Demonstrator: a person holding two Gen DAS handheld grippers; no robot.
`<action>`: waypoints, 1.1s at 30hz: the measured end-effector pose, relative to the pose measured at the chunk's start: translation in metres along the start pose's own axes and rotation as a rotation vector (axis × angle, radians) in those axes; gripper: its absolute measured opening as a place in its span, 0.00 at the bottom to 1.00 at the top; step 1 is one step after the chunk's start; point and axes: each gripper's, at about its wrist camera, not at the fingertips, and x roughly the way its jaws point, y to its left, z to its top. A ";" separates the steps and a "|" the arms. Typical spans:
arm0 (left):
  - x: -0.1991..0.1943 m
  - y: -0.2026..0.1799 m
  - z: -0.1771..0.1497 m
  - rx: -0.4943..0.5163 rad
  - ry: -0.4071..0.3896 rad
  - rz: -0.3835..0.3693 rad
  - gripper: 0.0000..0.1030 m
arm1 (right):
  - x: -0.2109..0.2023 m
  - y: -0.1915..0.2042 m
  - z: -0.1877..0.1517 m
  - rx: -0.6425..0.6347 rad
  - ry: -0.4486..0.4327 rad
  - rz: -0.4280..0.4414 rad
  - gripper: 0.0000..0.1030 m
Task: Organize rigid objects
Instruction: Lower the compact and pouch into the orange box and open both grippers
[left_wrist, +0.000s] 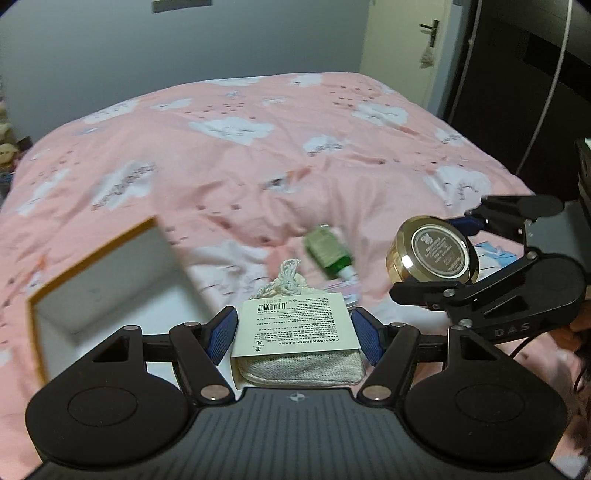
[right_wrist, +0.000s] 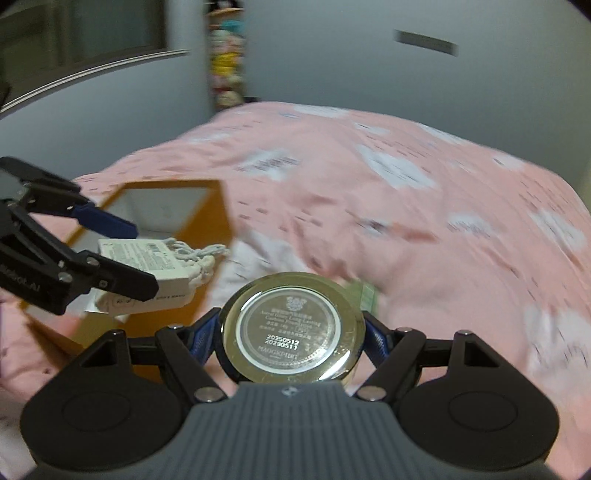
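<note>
Slippage is threatening both loads: the left gripper (left_wrist: 293, 334) is clamping a labelled drawstring pouch (left_wrist: 297, 343) at lower centre, the right gripper (right_wrist: 291, 341) is squeezing a gold compact (right_wrist: 291, 328) by its smooth curved rim, both above the open box (right_wrist: 162, 218) at left.

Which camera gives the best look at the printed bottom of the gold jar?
The right wrist view: the gold jar fills the centre, held in the right gripper, its printed dates readable. The left wrist view shows it smaller at an angle, text illegible.
</note>
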 end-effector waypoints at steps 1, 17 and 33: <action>-0.005 0.009 -0.002 -0.007 0.004 0.017 0.76 | 0.002 0.008 0.007 -0.023 -0.002 0.026 0.74; 0.038 0.106 -0.055 0.181 0.256 0.082 0.76 | 0.107 0.163 0.061 -0.544 0.182 0.321 0.74; 0.087 0.131 -0.082 0.353 0.376 0.035 0.76 | 0.210 0.201 0.058 -0.618 0.479 0.334 0.74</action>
